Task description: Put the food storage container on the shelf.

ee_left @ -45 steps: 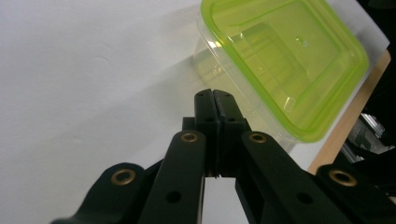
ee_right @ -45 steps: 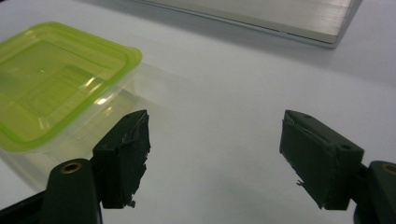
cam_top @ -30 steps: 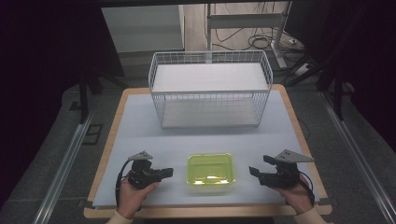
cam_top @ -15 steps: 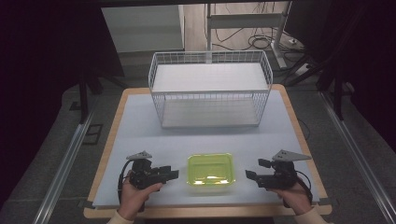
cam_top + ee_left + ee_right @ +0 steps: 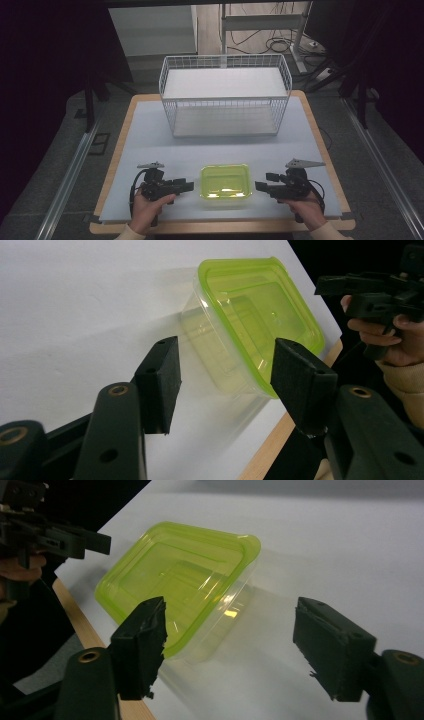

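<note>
Now flanking the lidded green container [image 5: 225,181]: left gripper [image 5: 186,185] spread, just opened. Right gripper [image 5: 262,186] spread too, narrowing slightly, pinching nothing.

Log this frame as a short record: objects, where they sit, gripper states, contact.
surface: white table top with a wooden edge
container: clear box with a yellow-green lid, lid on, near the front edge, between the two grippers
basket: white wire basket, behind the box, apart from it
left gripper: open, jaws have just been opening, nothing between them, pointing at the box's left side
right gripper: open, jaws have just been closing a little, nothing between them, pointing at the box's right side
contact: neither gripper touches the box
</note>
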Available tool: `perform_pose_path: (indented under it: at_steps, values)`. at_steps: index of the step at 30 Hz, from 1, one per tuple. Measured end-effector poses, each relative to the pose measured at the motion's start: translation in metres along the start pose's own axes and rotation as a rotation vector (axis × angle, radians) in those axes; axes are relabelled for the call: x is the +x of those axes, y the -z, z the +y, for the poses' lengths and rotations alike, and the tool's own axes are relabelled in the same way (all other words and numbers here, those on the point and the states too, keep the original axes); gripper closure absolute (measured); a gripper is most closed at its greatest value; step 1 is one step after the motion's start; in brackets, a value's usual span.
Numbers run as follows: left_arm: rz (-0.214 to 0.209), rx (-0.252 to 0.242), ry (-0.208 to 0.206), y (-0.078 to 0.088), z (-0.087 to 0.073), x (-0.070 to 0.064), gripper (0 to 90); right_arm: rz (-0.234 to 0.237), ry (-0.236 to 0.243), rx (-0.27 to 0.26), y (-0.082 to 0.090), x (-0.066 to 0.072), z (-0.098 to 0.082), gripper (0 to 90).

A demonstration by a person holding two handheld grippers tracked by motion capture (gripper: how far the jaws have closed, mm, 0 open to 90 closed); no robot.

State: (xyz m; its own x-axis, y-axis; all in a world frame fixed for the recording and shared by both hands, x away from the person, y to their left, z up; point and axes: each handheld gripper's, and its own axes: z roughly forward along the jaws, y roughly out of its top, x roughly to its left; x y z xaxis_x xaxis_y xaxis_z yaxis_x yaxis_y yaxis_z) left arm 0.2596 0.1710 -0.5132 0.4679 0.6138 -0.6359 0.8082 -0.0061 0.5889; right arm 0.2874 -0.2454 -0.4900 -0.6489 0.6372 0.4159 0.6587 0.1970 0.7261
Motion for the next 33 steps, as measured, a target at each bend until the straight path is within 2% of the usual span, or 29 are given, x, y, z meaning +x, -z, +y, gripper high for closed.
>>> perform_pose_path:
  at_steps: [7,13,18,27,30,33]
  values:
    - [-0.021,0.018,0.016,-0.013,0.006,-0.001,45.6,0.016,-0.066,0.035,-0.016,-0.002,0.005,37.8]
    - [-0.02,0.036,0.014,-0.024,0.01,-0.002,45.7,0.027,-0.092,0.054,-0.026,-0.004,0.006,41.1]
    - [-0.032,0.041,0.047,-0.027,0.011,0.002,46.6,0.036,-0.113,0.07,-0.03,-0.006,0.006,43.8]
    - [-0.046,0.061,0.039,-0.033,0.01,0.001,52.1,0.063,-0.141,0.094,-0.037,-0.008,0.005,49.5]
    - [-0.054,0.071,0.041,-0.036,0.01,0.001,55.0,0.086,-0.152,0.107,-0.041,-0.007,0.004,54.4]
    - [-0.039,0.085,0.03,-0.039,0.009,-0.002,62.9,0.102,-0.158,0.119,-0.044,-0.007,0.004,61.4]
